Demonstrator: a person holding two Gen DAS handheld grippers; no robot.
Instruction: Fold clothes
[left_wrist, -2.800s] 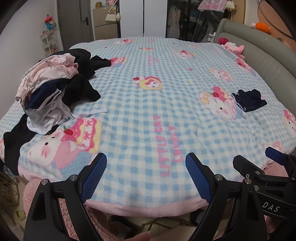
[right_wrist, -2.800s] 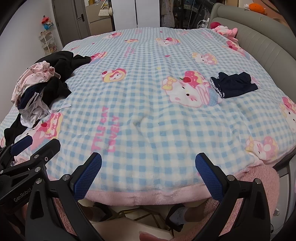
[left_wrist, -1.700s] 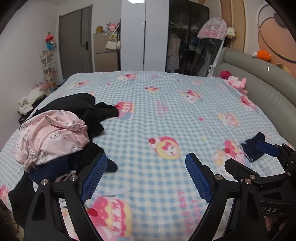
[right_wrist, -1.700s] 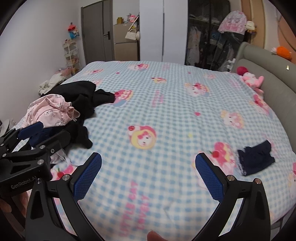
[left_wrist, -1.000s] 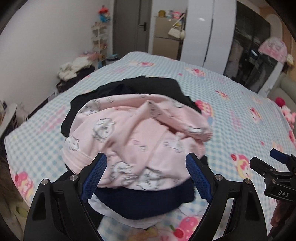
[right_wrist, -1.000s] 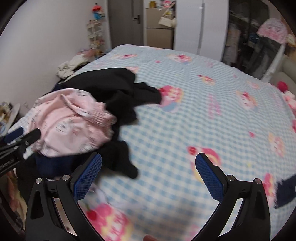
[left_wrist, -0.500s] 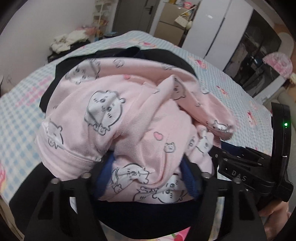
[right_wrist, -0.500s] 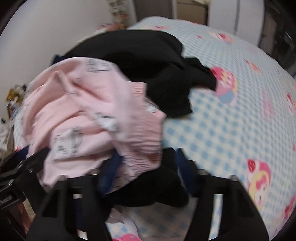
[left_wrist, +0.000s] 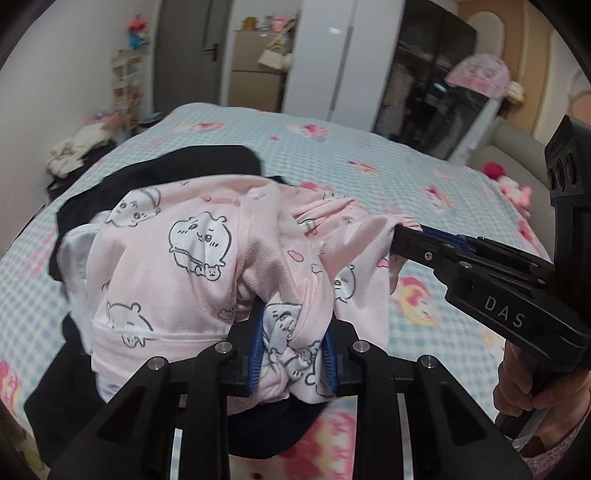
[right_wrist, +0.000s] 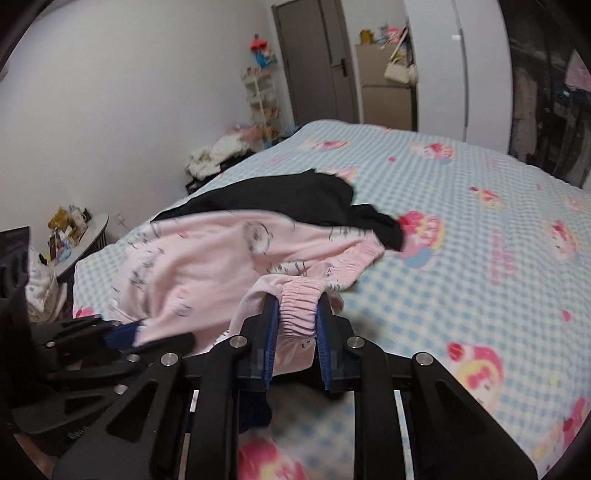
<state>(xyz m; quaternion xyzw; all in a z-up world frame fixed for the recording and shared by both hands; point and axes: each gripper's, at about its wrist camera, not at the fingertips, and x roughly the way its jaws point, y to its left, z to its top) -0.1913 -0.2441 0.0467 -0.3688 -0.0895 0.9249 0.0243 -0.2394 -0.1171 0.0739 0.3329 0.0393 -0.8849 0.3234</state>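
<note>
Pink garment (left_wrist: 207, 258): was bunched on the dark clothes pile (right_wrist: 295, 199) at the bed (right_wrist: 480, 236) edge.
Left gripper (left_wrist: 293, 349): was clamped on a pink fold.
Right gripper (right_wrist: 295, 325): was clamped on the elastic waistband (right_wrist: 299, 299); two holds judged suited to lifting it clear.

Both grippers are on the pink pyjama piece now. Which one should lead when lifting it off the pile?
Right, probably. The right gripper pinches the gathered elastic edge of the pink garment, a clean hem. The left gripper clamps a bunched wad of it, close above the dark clothes.
</note>
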